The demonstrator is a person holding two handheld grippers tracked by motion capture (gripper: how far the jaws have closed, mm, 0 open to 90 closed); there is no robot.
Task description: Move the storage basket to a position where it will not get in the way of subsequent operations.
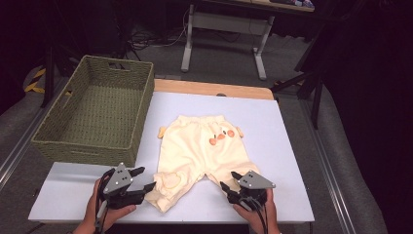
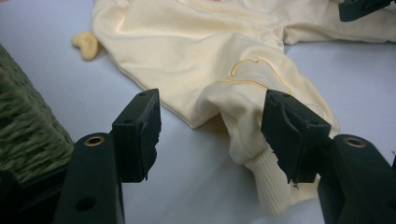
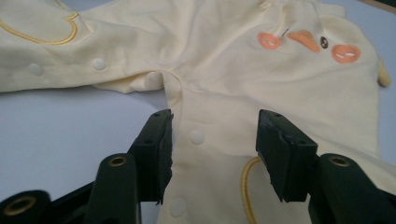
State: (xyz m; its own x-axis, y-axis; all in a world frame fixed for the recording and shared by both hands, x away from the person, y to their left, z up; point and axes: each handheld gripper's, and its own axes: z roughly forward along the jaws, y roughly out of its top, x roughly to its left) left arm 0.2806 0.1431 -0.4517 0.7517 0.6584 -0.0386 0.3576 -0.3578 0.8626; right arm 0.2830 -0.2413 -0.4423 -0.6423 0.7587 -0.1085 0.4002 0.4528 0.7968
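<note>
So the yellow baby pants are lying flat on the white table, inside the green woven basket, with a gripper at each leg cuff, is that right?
Not quite. The high view shows the yellow baby pants flat on the white table, beside the green woven basket, not inside it. The left gripper and right gripper are at the leg cuffs, as you said.
</note>
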